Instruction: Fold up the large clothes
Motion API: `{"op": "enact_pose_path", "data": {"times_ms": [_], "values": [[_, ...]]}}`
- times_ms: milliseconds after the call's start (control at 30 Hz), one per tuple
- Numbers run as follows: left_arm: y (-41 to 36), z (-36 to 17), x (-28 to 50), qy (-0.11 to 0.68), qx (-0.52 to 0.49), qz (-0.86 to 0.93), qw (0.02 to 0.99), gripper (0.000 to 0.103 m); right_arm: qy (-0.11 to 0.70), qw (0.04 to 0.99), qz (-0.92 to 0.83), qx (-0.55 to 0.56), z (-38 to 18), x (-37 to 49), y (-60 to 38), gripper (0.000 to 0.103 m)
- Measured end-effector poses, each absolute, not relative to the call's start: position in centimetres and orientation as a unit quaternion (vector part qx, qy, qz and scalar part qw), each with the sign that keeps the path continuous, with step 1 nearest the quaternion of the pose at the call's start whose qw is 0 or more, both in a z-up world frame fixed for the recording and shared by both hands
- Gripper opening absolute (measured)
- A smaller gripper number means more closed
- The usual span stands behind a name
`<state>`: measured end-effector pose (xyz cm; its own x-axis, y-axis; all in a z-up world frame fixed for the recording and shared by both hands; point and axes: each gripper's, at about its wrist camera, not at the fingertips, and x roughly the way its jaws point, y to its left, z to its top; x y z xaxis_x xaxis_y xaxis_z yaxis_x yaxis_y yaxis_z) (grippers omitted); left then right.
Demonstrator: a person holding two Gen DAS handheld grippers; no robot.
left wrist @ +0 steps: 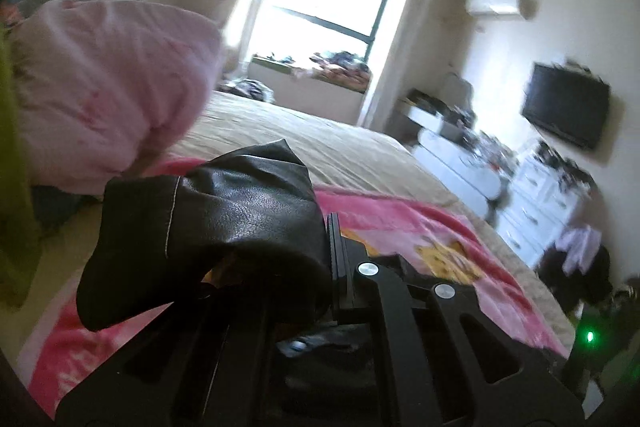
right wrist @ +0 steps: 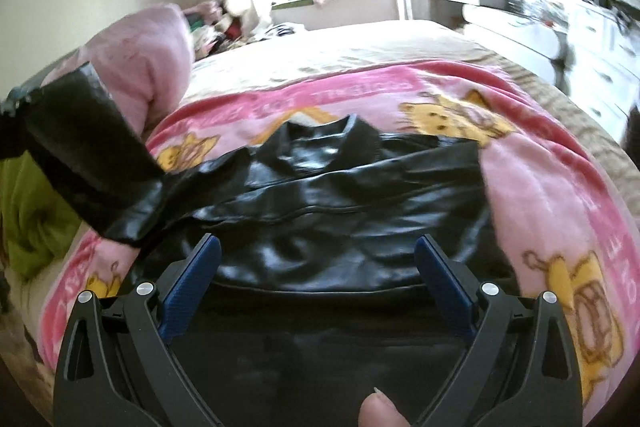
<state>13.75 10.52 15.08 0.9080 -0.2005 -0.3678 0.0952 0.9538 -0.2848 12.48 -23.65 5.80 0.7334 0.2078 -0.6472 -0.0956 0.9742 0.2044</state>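
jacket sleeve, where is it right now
In the right wrist view the sleeve is lifted at far left, above the pink blanket, while the jacket lies flat ahead. The left gripper is clamped on its cuff.

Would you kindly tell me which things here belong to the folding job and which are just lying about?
Job: black leather jacket; its sleeve, clamped in the left gripper; open right gripper; pink blanket underneath.
Lying about: pink pillow; green cloth; television; white dresser.

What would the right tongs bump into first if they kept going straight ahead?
Most likely the black jacket. The open right tongs point across it as it lies on the pink blanket, though depth is hard to judge.
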Motion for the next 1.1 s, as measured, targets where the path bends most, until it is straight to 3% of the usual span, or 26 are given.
{"op": "enact_pose_path", "data": {"times_ms": [333,700,800,833,867,1100], "values": [[0.5,10.2,15.3,0.259,-0.061,-0.175,0.948,0.001,0.352,0.926,0.000,0.137,5.3,11.7,-30.6,0.096],[-8.4,0.7,15.6,0.370,0.063,-0.242,0.895,0.006,0.342,0.917,-0.055,0.200,5.2,10.2,-36.0,0.096],[-9.4,-1.5,15.2,0.391,0.078,-0.259,0.880,0.032,0.346,0.913,-0.059,0.210,4.9,10.2,-36.6,0.096],[-10.0,-2.2,15.1,0.404,0.084,-0.275,0.868,0.050,0.347,0.911,-0.057,0.214,4.7,10.3,-36.6,0.096],[-10.4,-2.7,14.8,0.411,0.095,-0.283,0.862,0.060,0.349,0.909,-0.055,0.219,4.6,10.4,-36.7,0.096],[-11.8,-2.6,11.5,0.396,0.157,-0.308,0.851,0.082,0.355,0.907,-0.049,0.221,4.1,10.8,-36.3,0.096]]}}
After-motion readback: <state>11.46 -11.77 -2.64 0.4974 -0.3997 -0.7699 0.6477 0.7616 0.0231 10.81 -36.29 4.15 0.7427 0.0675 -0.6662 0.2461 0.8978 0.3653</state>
